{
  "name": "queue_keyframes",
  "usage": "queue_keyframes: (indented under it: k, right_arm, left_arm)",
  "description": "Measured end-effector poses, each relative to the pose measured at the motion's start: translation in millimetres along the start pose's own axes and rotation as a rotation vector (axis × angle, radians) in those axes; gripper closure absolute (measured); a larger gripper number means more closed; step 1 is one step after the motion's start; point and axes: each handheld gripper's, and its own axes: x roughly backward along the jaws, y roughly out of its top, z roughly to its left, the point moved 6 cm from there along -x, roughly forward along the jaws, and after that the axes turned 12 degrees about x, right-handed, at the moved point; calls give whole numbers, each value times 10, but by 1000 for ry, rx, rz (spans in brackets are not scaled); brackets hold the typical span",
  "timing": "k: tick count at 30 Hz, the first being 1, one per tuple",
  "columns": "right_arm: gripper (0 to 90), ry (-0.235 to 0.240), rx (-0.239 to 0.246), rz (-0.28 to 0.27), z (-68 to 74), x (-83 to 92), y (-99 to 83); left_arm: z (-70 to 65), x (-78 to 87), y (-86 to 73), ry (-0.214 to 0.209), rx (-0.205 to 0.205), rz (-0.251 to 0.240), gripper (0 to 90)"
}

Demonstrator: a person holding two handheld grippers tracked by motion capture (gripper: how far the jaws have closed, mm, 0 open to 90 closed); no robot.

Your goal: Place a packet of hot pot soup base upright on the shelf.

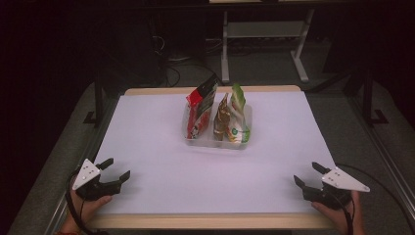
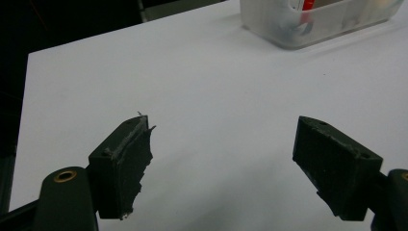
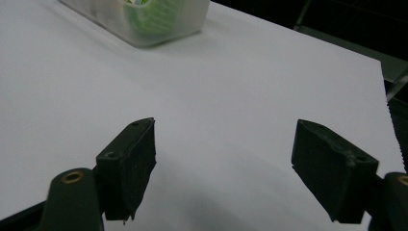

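My left gripper (image 1: pixel 116 169) sits at the near-left corner of the white table cover (image 1: pixel 147 147), jaws spread wide, nothing btwn them. My right gripper (image 1: pixel 308 174) sits at the near-right corner, jaws likewise wide apart & empty. Both pads rest low over bare white surface. The clear plastic tray (image 1: pixel 215 143) is well apart from both, centre-far on the table. Inside it, upright: a red snack pouch (image 1: pixel 200 110) on the left side, a gold-brown pouch (image 1: pixel 222 120) in the middle, a green-white pouch (image 1: pixel 240 117) on the right. In left gripper view the tray's corner (image 2: pixel 288 29) shows top right; in right gripper view it's top left (image 3: pixel 159 24), w/ the green pouch inside.
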Motion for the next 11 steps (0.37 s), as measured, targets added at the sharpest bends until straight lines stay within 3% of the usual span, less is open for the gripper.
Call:
queue_keyframes:
  k: [11]
  right_arm:
    - [217, -11, -5, -5, -10, 9, -11]
  left_arm:
    - [-21, -29, 25, 0, -7, -4, 204]
